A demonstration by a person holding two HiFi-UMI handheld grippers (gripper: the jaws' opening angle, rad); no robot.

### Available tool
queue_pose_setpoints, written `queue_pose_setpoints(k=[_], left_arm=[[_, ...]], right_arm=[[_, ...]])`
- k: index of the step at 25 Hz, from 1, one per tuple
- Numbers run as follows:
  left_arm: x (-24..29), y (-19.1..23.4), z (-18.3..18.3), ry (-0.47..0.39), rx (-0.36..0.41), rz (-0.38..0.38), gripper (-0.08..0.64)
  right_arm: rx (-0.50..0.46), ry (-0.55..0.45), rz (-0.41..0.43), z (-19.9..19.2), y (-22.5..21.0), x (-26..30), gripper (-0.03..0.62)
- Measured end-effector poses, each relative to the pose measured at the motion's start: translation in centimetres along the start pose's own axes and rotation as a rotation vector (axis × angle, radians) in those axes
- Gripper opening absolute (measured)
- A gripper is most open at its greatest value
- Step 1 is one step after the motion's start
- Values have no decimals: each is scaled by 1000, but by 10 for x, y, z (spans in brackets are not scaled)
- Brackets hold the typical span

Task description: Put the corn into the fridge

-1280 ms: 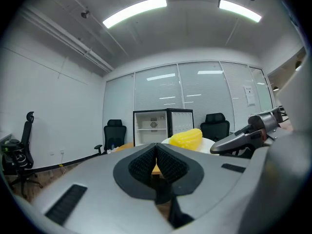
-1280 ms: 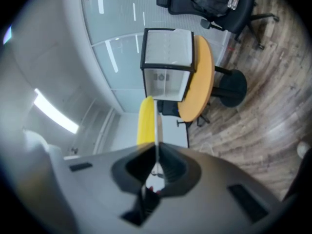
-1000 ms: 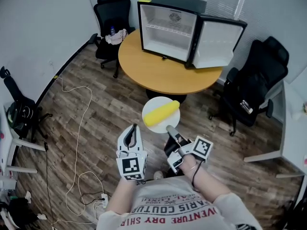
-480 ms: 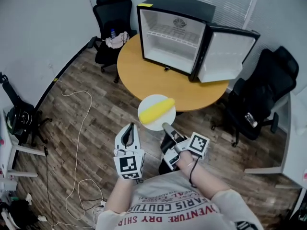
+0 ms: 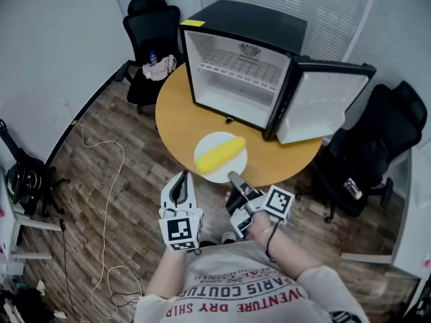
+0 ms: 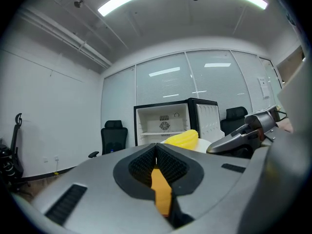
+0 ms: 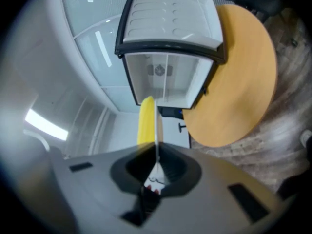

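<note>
Yellow corn [image 5: 221, 154] on plate [image 5: 226, 173], long axis slanting toward fridge [image 5: 250, 20]

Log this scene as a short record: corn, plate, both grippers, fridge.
corn: lying on plate
plate: held at its near rim, off the table
right gripper: shut on plate
left gripper: shut, empty
fridge: on table, door open, nothing seen inside

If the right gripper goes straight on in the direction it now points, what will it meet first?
Probably the open fridge: the right gripper, shut on the plate with the corn, aims into its white interior. Nothing else appears between, though depth is unclear.
</note>
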State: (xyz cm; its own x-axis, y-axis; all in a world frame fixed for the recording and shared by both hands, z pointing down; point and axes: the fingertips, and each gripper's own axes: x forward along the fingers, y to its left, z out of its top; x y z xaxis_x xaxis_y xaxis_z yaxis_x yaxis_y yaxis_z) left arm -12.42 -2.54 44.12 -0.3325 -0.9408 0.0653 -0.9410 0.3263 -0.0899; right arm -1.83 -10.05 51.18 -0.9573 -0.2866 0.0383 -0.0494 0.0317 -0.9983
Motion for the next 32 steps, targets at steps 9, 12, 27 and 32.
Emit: queue_pose_setpoints(k=[9, 12, 27, 32], left_arm=[[81, 4, 4, 2, -11, -93, 35], [113, 10, 8, -10, -5, -147, 35], [270, 50, 34, -59, 17, -401, 35], [308, 54, 30, -55, 22, -482, 35]], right_arm=[[13, -95, -39, 51, -4, 37, 41], [16, -147, -45, 68, -3, 58, 41], [28, -429, -25, 153, 16, 157, 41], [37, -503, -39, 172, 13, 180, 41]])
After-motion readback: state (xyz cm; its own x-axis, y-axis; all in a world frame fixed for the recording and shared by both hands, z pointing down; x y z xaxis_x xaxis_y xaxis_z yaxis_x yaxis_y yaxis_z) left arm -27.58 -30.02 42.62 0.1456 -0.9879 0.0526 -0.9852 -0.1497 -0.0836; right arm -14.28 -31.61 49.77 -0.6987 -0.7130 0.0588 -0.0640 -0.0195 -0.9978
